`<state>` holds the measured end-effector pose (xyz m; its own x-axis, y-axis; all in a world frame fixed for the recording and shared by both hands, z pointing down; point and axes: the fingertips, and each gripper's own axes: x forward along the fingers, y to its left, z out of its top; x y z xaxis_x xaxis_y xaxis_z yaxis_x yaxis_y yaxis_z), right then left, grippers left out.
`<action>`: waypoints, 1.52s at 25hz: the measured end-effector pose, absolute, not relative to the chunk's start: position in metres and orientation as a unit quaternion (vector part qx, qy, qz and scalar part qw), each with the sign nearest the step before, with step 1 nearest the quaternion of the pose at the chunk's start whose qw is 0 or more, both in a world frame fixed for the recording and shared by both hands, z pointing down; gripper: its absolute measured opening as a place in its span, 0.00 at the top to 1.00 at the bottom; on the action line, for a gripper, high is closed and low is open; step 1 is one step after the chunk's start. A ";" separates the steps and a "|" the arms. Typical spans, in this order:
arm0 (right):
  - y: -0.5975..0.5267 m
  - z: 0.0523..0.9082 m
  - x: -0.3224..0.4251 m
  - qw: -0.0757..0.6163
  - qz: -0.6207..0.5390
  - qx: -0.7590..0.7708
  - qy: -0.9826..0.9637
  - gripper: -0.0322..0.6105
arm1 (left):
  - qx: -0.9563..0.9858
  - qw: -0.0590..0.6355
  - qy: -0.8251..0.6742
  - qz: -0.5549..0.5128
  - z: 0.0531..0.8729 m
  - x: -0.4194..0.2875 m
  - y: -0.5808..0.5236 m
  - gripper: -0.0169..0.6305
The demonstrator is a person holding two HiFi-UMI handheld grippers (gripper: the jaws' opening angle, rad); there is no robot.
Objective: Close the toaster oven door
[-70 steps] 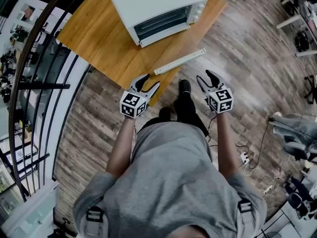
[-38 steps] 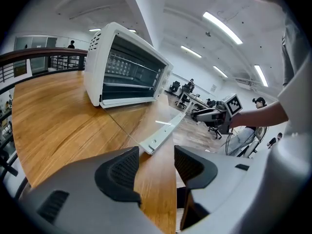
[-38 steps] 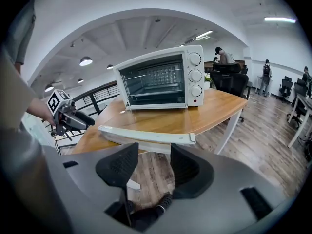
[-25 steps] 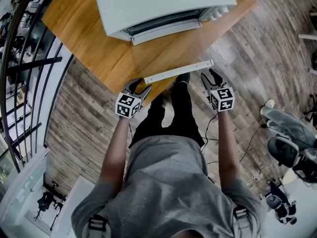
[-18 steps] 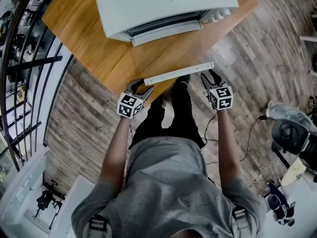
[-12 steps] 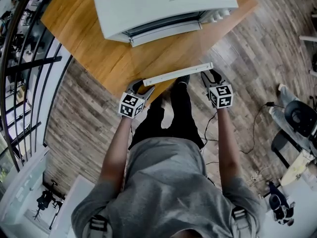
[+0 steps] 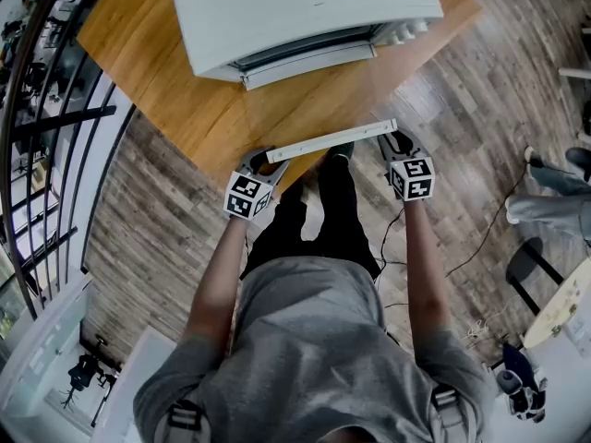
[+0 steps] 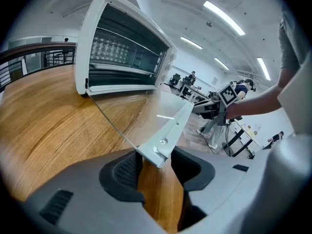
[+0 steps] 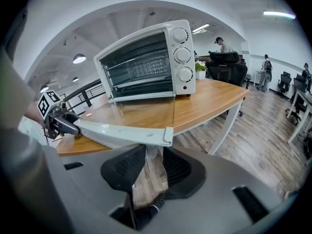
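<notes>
A white toaster oven (image 7: 295, 12) stands on a wooden table (image 7: 185, 90). Its glass door (image 8: 141, 116) hangs open and lies flat, with the white front rail (image 7: 328, 141) towards me. My left gripper (image 7: 263, 162) is at the rail's left end. Its jaws have just been closing, and the door's corner (image 8: 158, 150) sits between them with the pads not visibly pressing. At the rail's right end is my right gripper (image 7: 395, 141), whose jaws have also just been closing. The rail's end (image 9: 165, 136) lies across its fingertips, and floor shows between the pads.
The table edge runs just under the open door. Black railings (image 7: 55, 127) stand at the left. Cables (image 7: 462, 257) lie on the wood floor at the right, where a person's legs (image 7: 549, 192) pass. Desks and chairs (image 9: 229, 65) fill the room beyond.
Both grippers have come up from below the table edge to the two ends of the door rail. Over the last second the left one edged in to the rail's corner.
</notes>
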<state>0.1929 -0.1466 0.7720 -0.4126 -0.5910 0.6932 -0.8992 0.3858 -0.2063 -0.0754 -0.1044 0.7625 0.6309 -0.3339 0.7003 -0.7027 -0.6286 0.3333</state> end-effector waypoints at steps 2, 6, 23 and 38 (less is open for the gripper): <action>-0.148 0.771 0.193 0.263 0.290 0.474 -0.789 0.76 | 0.850 0.306 -0.307 0.301 0.762 -0.074 -0.105 0.68; -0.148 0.765 0.190 0.250 0.291 0.476 -0.791 0.78 | 0.850 0.307 -0.310 0.295 0.757 -0.074 -0.105 0.69; -0.160 0.726 0.184 0.224 0.275 0.473 -0.807 0.79 | 0.848 0.304 -0.346 0.261 0.718 -0.075 -0.116 0.69; -0.174 0.681 0.176 0.205 0.279 0.402 -0.848 0.78 | 0.841 0.317 -0.400 0.181 0.671 -0.079 -0.135 0.70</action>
<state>0.1761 -0.1741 0.6810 -0.5936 -0.5668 0.5712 -0.7953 0.5217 -0.3089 -0.0791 -0.1347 0.6709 0.6152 -0.5576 0.5573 -0.7868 -0.4793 0.3888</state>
